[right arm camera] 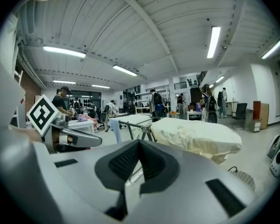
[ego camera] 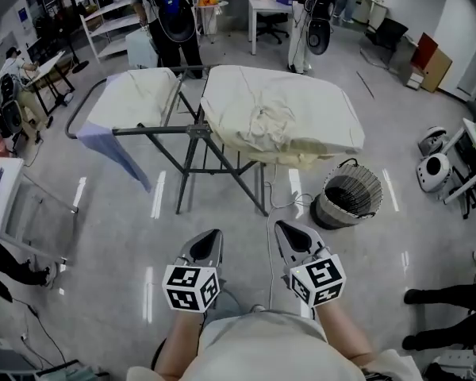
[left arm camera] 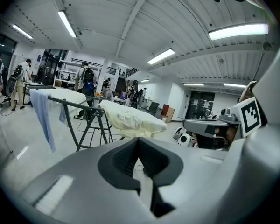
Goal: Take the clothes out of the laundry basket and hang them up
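Observation:
A folding drying rack (ego camera: 192, 133) stands ahead with pale yellow sheets (ego camera: 278, 113) draped over both wings and a light blue cloth (ego camera: 111, 151) hanging off its left side. The round wire laundry basket (ego camera: 347, 197) sits on the floor right of the rack; I see no clothes in it. My left gripper (ego camera: 212, 236) and right gripper (ego camera: 283, 230) hover side by side over the floor, short of the rack, both shut and empty. The left gripper view shows the rack (left arm camera: 86, 120) and the sheet (left arm camera: 130, 118); the right gripper view shows the sheet (right arm camera: 196, 134).
A white frame stand (ego camera: 16, 205) is at the left, white devices (ego camera: 432, 169) on the floor at the right. People stand beyond the rack (ego camera: 170, 22) and at the right edge (ego camera: 448, 296). A cable (ego camera: 289, 201) runs across the grey floor near the basket.

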Demonstrator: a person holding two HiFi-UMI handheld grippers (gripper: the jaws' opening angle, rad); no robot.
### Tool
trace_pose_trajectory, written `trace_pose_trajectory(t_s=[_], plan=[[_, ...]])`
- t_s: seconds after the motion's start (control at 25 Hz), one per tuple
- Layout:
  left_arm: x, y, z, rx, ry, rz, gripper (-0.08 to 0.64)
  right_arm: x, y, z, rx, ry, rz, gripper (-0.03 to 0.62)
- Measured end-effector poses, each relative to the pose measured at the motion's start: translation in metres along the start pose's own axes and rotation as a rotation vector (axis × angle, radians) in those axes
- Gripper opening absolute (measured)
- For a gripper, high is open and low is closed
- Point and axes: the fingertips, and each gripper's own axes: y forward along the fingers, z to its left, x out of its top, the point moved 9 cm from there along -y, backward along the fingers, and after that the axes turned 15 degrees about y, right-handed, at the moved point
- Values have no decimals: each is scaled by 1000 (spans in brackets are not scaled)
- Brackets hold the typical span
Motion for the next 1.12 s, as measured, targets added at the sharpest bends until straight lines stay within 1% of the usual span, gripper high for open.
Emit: trace_pose_trajectory(t_s=[0.2,0.36,0.76,0.92,1.12], plan=[[-16,-13,-35,-2,-15,2,11,-19,-36,-10,-26,6,5,2],[-23,-22,-51,-16,-13,8,11,-30,-55,-13,-44,12,12,2],[-16,-35,-63,-34,6,-11,11,-24,-72,-6,-25,6,-36,0],[-17,-37,-64,-35,12,-11,11,-24,-73,-4,-16,-3,-41,0],[-18,-38,-66,-36,15,-14,11,-23,-77,-7,-26,-14,-40,0]])
